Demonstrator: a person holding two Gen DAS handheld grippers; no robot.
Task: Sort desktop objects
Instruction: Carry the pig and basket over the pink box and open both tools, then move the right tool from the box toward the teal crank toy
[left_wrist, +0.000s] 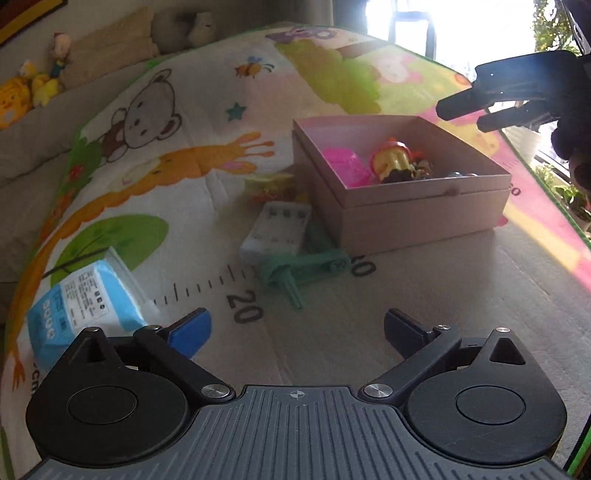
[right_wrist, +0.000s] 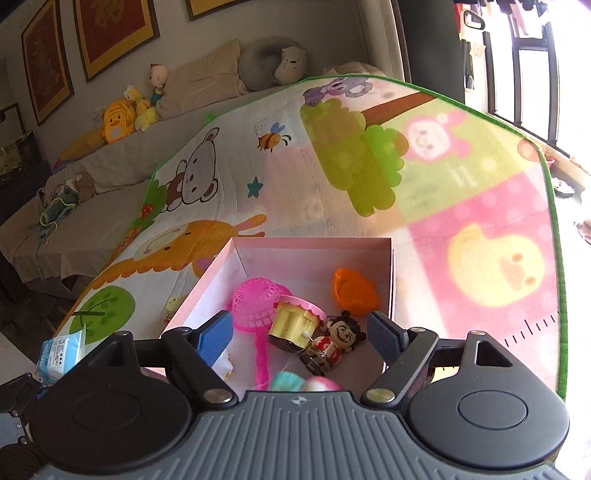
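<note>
A pink cardboard box (left_wrist: 406, 206) stands open on the animal-print mat. Inside lie a pink net scoop (right_wrist: 255, 299), an orange cup (right_wrist: 352, 291), a yellow toy (right_wrist: 295, 325) and a small doll figure (right_wrist: 332, 341). My right gripper (right_wrist: 300, 336) hovers over the box, open, its blue pads apart from the toys below; it also shows as my right gripper (left_wrist: 469, 110) at the upper right. My left gripper (left_wrist: 299, 328) is open low over the mat, nothing between its fingers. Ahead of it lie a teal plastic tool (left_wrist: 303, 271) and a white battery case (left_wrist: 275, 232).
A blue-and-white tissue pack (left_wrist: 81, 299) lies by my left finger. A small yellow-red toy (left_wrist: 271, 186) sits beside the box's left wall. A blurred teal-and-pink item (right_wrist: 306, 384) shows at the box's near edge. Sofa with plush toys (right_wrist: 118, 118) behind; window at right.
</note>
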